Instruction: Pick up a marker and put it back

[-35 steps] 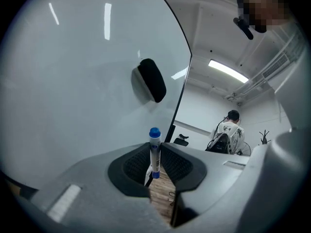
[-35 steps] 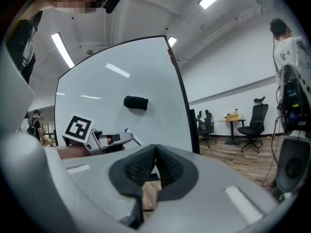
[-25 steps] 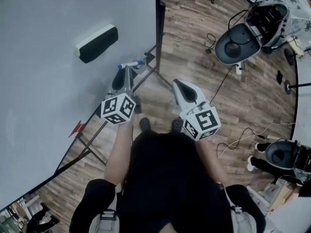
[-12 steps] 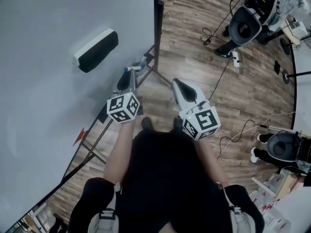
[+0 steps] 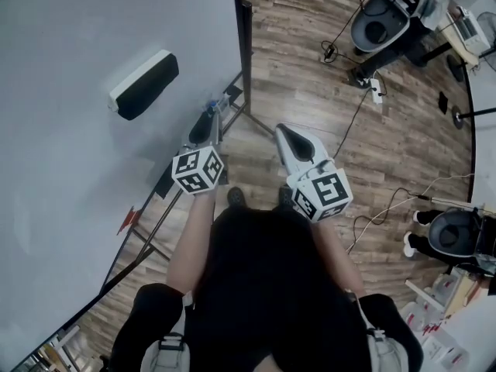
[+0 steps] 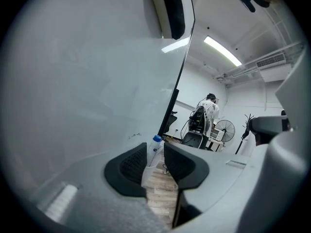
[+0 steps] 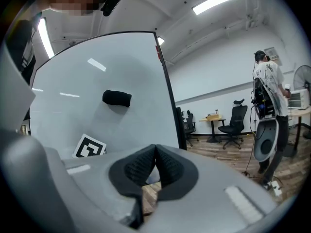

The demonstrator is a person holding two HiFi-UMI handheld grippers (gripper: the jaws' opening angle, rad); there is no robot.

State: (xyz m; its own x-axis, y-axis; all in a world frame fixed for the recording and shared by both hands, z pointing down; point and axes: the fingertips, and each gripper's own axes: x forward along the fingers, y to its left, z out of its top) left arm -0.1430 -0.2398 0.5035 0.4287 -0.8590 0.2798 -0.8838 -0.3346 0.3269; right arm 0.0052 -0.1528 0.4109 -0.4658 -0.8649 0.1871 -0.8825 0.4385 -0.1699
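Observation:
A white marker with a blue cap [image 6: 155, 143] stands between the jaws of my left gripper [image 6: 155, 153]. These jaws are opening, and a gap shows between the marker and the right pad. In the head view the left gripper [image 5: 211, 119] points at the whiteboard's lower ledge [image 5: 226, 99], with the marker's blue cap [image 5: 208, 104] just past its tips. My right gripper [image 5: 284, 133] hangs over the wooden floor, away from the board. Its pads [image 7: 146, 165] meet with nothing between them.
A black eraser [image 5: 144, 84] sticks to the whiteboard [image 5: 85, 153], whose stand legs [image 5: 147, 231] run under my left arm. Cables and office chairs [image 5: 380, 25] lie on the floor to the right. A person [image 6: 210, 108] stands by a fan in the background.
The marker stuck out sideways from the left gripper's tips; now it sits lower at the ledge. The left gripper has edged toward the board. The right gripper has hardly moved.

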